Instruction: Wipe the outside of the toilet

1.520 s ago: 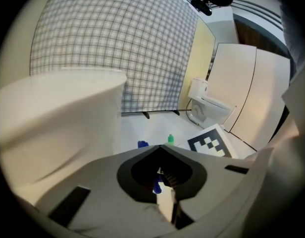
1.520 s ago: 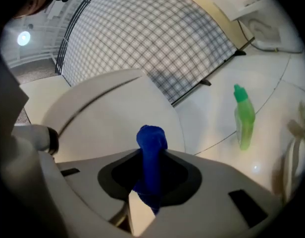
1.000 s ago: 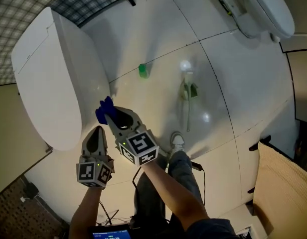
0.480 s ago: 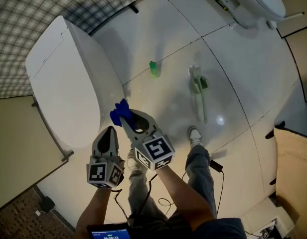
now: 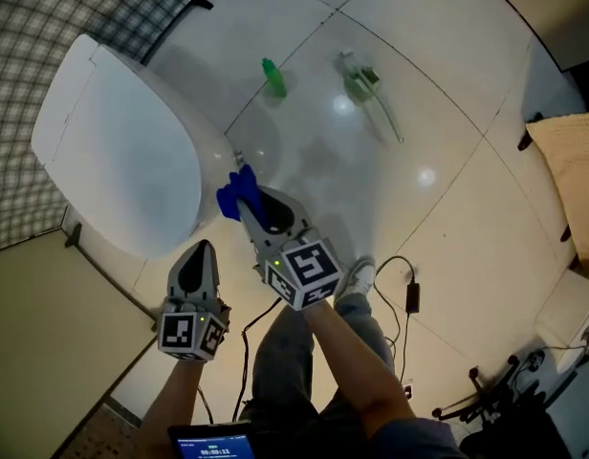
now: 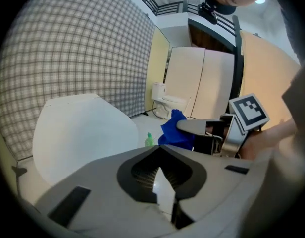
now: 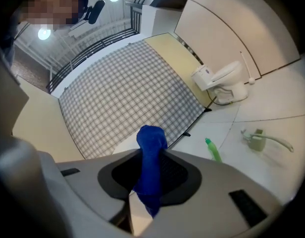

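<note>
The white toilet (image 5: 122,156) with its lid down fills the left of the head view; its lid (image 6: 78,133) also shows in the left gripper view. My right gripper (image 5: 245,197) is shut on a blue cloth (image 5: 235,191), which hangs just off the toilet's right side, beside the bowl; whether it touches is unclear. The cloth (image 7: 151,157) sticks up between the jaws in the right gripper view. My left gripper (image 5: 199,256) is shut and holds nothing, nearer to me, below the bowl's front. From the left gripper view the cloth (image 6: 173,130) and the right gripper (image 6: 212,133) show ahead.
A green bottle (image 5: 273,77) stands on the tiled floor beyond the toilet. A toilet brush in its holder (image 5: 363,82) lies further right. A black cable with adapter (image 5: 411,297) runs by my shoe (image 5: 357,277). A second toilet (image 7: 223,81) stands far off. Checked wall (image 5: 46,8) behind.
The head view has swung, so toilet, bottle and brush sit higher in frame. Both grippers keep their places beside the bowl, the right one still shut on the cloth.
</note>
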Tool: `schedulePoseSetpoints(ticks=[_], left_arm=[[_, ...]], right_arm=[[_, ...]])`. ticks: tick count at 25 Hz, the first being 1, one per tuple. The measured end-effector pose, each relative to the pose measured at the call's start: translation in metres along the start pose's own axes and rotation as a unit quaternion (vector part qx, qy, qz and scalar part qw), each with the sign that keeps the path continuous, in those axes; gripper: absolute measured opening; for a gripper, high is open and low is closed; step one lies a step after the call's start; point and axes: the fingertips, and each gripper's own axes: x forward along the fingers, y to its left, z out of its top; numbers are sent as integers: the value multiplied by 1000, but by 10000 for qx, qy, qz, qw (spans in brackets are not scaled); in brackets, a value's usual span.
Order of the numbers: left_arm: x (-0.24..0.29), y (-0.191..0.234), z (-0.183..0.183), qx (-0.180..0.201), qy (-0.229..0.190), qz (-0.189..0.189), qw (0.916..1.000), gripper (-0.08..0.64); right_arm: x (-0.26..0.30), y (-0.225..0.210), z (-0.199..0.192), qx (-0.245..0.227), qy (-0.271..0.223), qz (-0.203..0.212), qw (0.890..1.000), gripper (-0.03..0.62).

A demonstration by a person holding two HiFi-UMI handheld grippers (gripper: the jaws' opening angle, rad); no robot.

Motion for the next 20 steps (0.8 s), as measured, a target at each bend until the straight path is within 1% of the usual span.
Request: schedulePoseSetpoints(ticks=[3, 5, 8, 10, 12, 14, 17, 19, 20], left_arm=[[-7, -9, -25, 329, 66, -162, 9993, 14], [-11, -10, -35, 465, 105, -188, 9987, 14], [-15, -19, -39, 637, 80, -226, 9977, 14], [-15, -20, -40, 745, -35, -303, 9968, 14], [-22, -7, -55, 743, -55, -265, 9969, 14], [-30, 10, -72, 757, 20, -275, 9967, 14], [-31, 27, -85, 829, 96, -517, 9952, 14], [-30, 41, -93, 955, 131, -702, 9929, 14], [-28, 51, -96, 1028, 80, -777, 9916, 14]], right_arm=[[-22, -11, -16, 176, -184, -173, 9995, 95], [-31, -10, -29, 214, -240, -179, 9993, 95], [-38, -7, -46, 149, -256, -92, 9995, 95], [-34, -12, -52, 283, -402, -172, 9986, 95], [-28, -16, -60, 431, -529, -320, 9972, 95], [-16, -17, -68, 545, -650, -486, 9952, 95], [13, -15, -87, 532, -752, -683, 9934, 95], [31, -9, -105, 506, -808, -783, 9924, 95], [36, -4, -116, 531, -870, -829, 9913, 95]])
